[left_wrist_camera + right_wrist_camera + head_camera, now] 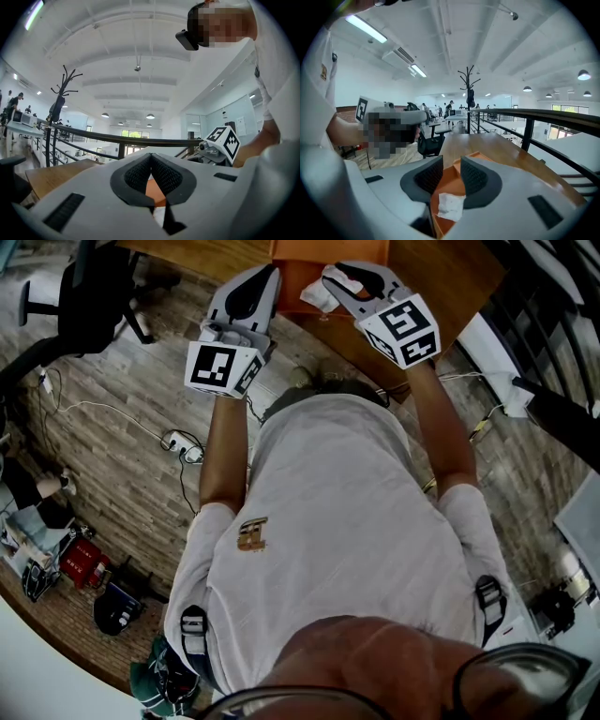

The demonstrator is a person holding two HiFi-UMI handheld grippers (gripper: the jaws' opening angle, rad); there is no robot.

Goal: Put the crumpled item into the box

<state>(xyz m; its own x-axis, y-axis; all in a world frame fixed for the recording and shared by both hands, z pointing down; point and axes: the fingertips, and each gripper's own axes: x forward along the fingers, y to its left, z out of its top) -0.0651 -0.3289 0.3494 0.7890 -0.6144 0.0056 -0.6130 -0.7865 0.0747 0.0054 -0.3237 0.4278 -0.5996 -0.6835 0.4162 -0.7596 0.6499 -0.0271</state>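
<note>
The left gripper [151, 158] has its jaws closed tip to tip, with nothing between them. The right gripper [451, 172] stands partly open and holds nothing, with a clear gap between its 2 pads. Seen through that gap, the paper [451, 206], white and crumpled, lies inside the orange box [474, 156] on the wood table [501, 152], below the pads and apparently clear of them. In the head view the 2 grippers sit side by side at the box's near edge.

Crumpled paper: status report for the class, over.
Left gripper shut, empty. Right gripper open, nothing gripped. Crumpled paper appears to lie inside orange box. No obstruction seen.
</note>
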